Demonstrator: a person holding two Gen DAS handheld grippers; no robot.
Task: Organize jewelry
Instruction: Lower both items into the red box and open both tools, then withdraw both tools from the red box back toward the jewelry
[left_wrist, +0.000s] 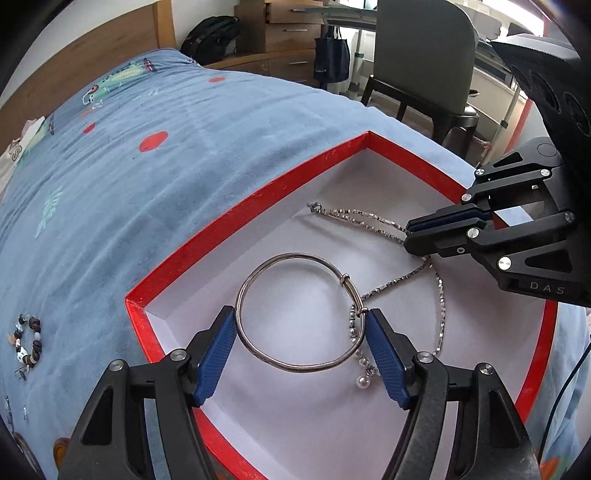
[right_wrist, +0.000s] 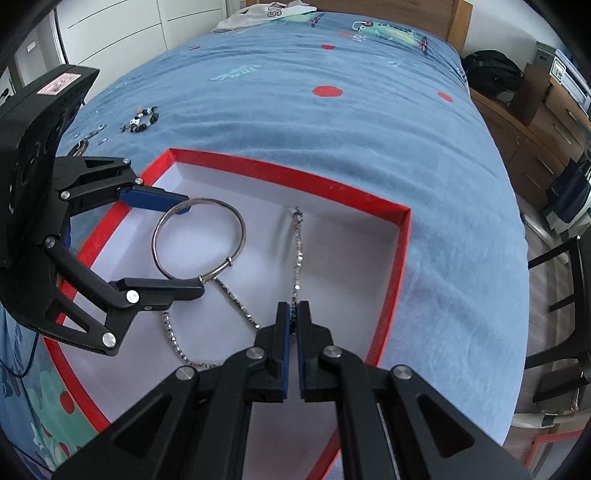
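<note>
A red-rimmed box (left_wrist: 236, 218) with a white floor lies on the blue bed; it also shows in the right wrist view (right_wrist: 280, 173). In it lie a silver bangle (left_wrist: 258, 275) (right_wrist: 242, 229) and a silver chain necklace (left_wrist: 354, 214) (right_wrist: 298, 254). My left gripper (left_wrist: 301, 332) (right_wrist: 192, 247) is open, its blue pads (left_wrist: 218, 354) on either side of the bangle, touching it or nearly so. My right gripper (right_wrist: 293, 317) (left_wrist: 408, 236) is shut on the chain necklace. A small pearl dangle (left_wrist: 360, 382) lies by the bangle.
A beaded bracelet (left_wrist: 27, 341) (right_wrist: 144, 118) and small metal pieces (right_wrist: 88, 138) lie on the blue cover left of the box. A chair (left_wrist: 424, 62) and wooden drawers (left_wrist: 291, 33) stand beyond the bed.
</note>
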